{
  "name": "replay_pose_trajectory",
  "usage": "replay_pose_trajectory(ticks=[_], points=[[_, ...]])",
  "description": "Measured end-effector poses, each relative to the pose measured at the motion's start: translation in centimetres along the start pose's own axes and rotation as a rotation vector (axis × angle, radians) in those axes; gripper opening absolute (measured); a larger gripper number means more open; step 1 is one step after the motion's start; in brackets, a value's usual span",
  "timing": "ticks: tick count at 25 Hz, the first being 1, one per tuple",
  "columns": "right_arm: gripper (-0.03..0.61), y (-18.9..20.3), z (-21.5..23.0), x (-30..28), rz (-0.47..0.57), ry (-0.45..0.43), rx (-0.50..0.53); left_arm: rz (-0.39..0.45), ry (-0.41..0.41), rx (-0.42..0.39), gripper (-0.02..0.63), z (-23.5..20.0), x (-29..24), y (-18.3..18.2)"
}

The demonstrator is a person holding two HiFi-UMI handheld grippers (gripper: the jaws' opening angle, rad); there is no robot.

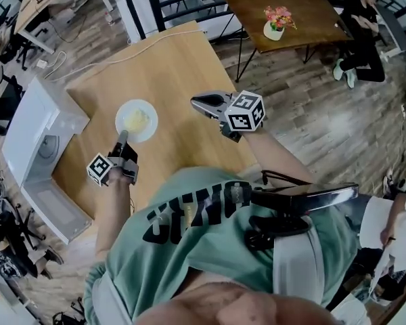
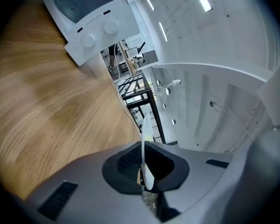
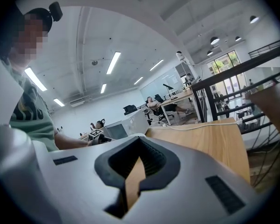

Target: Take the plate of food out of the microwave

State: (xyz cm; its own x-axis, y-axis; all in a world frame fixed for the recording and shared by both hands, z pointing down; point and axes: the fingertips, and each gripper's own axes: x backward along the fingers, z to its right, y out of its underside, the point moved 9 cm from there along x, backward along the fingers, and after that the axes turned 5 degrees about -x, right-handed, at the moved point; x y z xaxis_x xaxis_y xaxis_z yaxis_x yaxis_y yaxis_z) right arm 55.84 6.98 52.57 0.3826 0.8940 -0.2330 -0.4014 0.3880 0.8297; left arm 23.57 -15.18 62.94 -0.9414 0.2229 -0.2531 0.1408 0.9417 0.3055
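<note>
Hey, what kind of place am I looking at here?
Probably an open-plan office or workshop with a break spot: a microwave sits on a wooden table, a person sits at a desk farther back, and strip lights line a high ceiling near a black metal railing.

A green T-shirt (image 1: 189, 208) with dark letters. Left claw (image 1: 122, 135) and right claw (image 1: 195, 102) are grey, with black pads; each carries a white cube (image 1: 245, 112) with black square marks.
</note>
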Motion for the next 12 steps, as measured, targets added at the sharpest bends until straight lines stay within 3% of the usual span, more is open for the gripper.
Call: replay_pose_trajectory(ticks=[12], points=[[0.008,1.6,5.2,2.4,0.020,0.078,-0.061,-0.145,-0.037,-0.079,0.015,-0.6,-10.1,-0.5]])
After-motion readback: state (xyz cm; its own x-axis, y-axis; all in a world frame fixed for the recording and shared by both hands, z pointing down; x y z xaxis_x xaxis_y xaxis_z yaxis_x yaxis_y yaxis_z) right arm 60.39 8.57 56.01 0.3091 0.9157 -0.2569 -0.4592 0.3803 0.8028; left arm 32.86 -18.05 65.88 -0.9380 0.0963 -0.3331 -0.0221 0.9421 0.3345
